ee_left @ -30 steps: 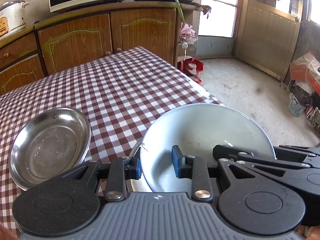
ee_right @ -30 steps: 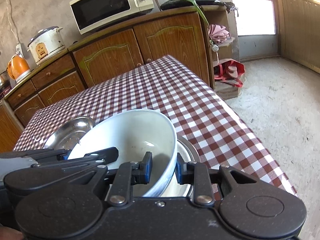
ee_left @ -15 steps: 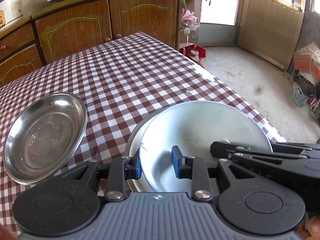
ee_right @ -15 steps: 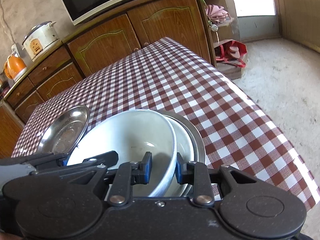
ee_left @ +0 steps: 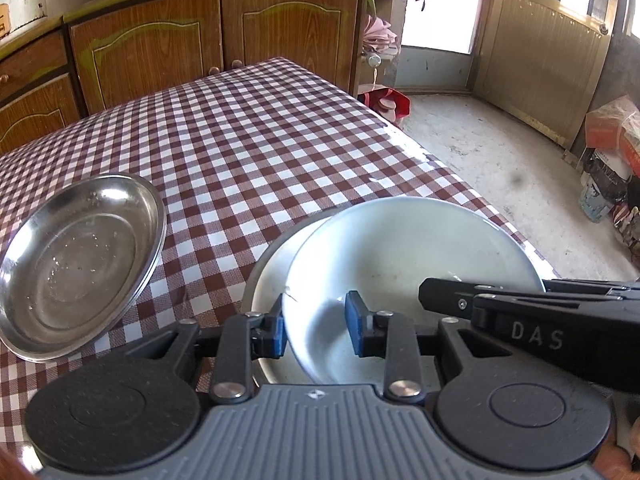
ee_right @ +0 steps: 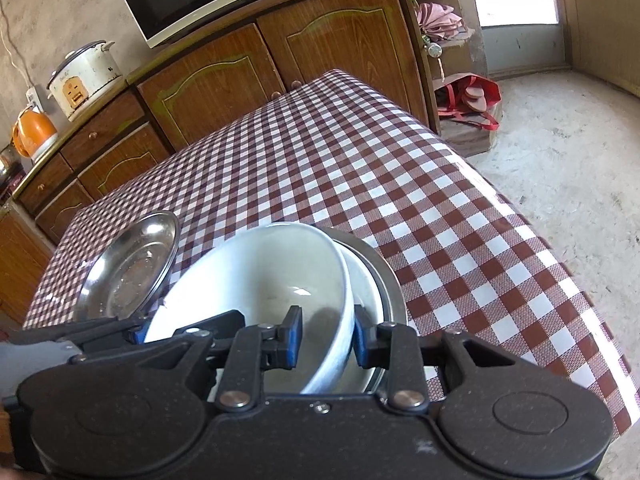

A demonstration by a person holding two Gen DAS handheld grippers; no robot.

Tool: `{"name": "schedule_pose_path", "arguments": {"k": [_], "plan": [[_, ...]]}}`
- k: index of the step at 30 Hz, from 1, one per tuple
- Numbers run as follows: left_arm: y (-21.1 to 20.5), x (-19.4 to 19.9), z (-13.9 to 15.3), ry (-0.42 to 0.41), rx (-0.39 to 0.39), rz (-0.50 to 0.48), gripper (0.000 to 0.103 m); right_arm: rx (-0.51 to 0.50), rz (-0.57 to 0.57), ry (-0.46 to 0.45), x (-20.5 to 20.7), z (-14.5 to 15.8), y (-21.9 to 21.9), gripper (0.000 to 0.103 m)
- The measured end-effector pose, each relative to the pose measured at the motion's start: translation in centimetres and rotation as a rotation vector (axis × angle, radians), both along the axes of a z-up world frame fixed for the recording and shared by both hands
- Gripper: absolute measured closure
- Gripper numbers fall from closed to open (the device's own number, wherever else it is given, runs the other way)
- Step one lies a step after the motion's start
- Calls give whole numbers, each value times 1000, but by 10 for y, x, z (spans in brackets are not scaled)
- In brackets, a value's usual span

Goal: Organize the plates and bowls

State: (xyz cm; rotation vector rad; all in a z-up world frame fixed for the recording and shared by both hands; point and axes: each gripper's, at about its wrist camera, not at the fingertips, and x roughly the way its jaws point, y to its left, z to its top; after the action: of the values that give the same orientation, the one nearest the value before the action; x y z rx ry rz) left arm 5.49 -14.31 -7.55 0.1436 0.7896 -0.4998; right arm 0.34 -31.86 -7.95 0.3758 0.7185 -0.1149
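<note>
You're seating the white bowl (ee_right: 256,276) into the stack; right tongs (ee_right: 325,338) are opening around its rim, left tongs (ee_left: 316,326) gripping, so release evenly

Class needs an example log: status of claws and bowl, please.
Left claw clamped on bowl rim. Right claw opening, rim between pads. Bowl nested in dish stack; steel plate apart, clear.
</note>
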Motion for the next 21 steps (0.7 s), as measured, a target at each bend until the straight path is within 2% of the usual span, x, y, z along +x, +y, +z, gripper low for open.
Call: {"name": "schedule_pose_path", "arguments": {"k": [5,8,11,13,14,15,18,21], "plan": [[2,1,1,7,-4,6,76,51,7,-1,-2,3,-5,57],[3,2,0,10,-8,8,76,38,30,-3,-2,7,-4,52],[2,2,1,9,-6,7,76,20,36,3,-3,11,-1,51],[2,3,0,8,-7,8,77,18,39,-12,-6,15,-3,43],[2,3,0,9,-8,9,77,19,39,-27,-7,18,-4,32],[2,3,0,9,-9,10,77,18,40,-43,-9,23,-6,29],[3,3,2,9,-15,16,77,-30,48,-60,-12,35,-6,29],[7,3,6,6,-30,25,77,-126,49,-51,-14,39,0,33]]}}
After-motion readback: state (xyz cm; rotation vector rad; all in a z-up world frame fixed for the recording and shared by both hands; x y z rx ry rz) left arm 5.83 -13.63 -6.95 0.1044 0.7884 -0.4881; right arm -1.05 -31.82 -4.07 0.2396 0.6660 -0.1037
